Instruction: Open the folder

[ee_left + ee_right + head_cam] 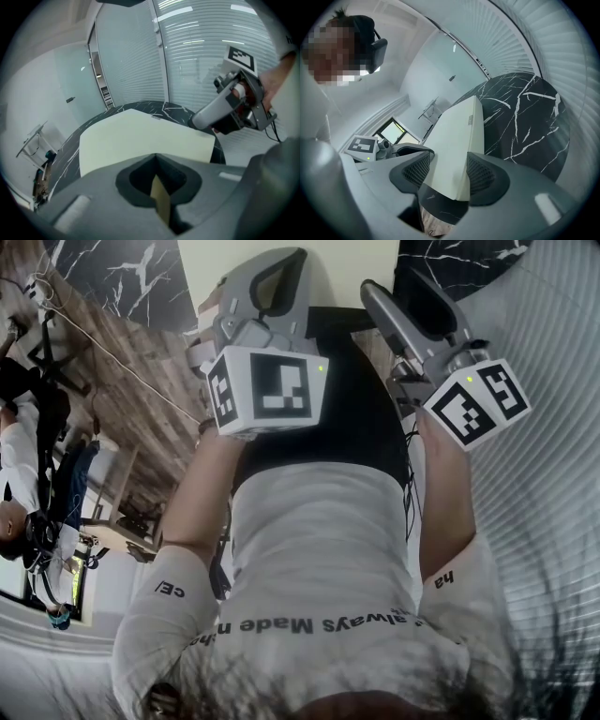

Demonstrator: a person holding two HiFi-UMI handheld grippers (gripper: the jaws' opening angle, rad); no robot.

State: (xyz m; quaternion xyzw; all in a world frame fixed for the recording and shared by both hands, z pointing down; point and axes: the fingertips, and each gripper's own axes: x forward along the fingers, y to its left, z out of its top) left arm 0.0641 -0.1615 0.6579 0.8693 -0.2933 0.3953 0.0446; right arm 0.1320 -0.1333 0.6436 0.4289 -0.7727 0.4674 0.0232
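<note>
Both work at the edge of the marble table (pixel 525 117): left gripper (pixel 156 161) pinches the folder (pixel 140 140), right gripper (pixel 449 173) gapes astride its corner; light, bendy card, I reckon, so take one cover's rim.

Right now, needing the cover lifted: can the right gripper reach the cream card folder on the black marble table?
Probably yes: a corner of the folder lies between the open jaws of the right gripper, nothing blocking.

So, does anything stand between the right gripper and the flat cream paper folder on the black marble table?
Nothing visible does. A corner of the flat cream paper folder lies between the open jaws of the right gripper.
</note>
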